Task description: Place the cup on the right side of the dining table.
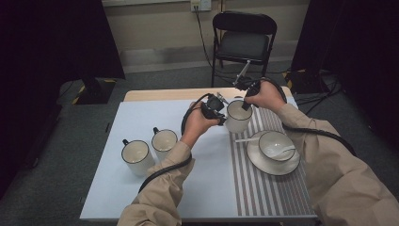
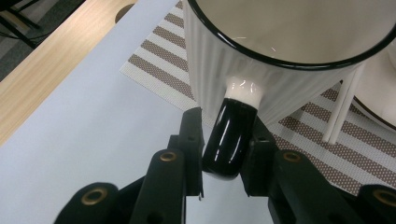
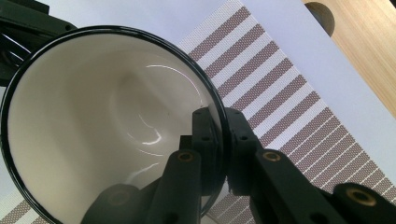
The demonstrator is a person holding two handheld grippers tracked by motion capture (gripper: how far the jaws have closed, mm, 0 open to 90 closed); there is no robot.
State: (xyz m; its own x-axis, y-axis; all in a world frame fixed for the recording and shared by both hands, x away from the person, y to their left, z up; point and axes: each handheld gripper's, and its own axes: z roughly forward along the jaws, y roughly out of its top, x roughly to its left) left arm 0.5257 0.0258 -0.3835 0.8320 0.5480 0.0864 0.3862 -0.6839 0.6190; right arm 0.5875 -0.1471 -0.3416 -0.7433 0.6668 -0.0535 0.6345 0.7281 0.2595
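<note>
So, cup (image 1: 238, 116): held up w/ both grippers, over mat (image 1: 268, 188) edge, by bowl (image 1: 275, 146).
L gripper (image 2: 227, 140): clamped on black handle (image 2: 231, 140), to carry it.
R gripper (image 3: 219, 140): pinching rim, keeps cup steady.

No readable text, label, brand or number anywhere

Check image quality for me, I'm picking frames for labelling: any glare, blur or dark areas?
High view: dim, corners black, soft but readable. Left gripper view: sharp, glare streaks on the mug's black handle. Right gripper view: bright reflections inside the mug, nearest jaws slightly soft.
</note>
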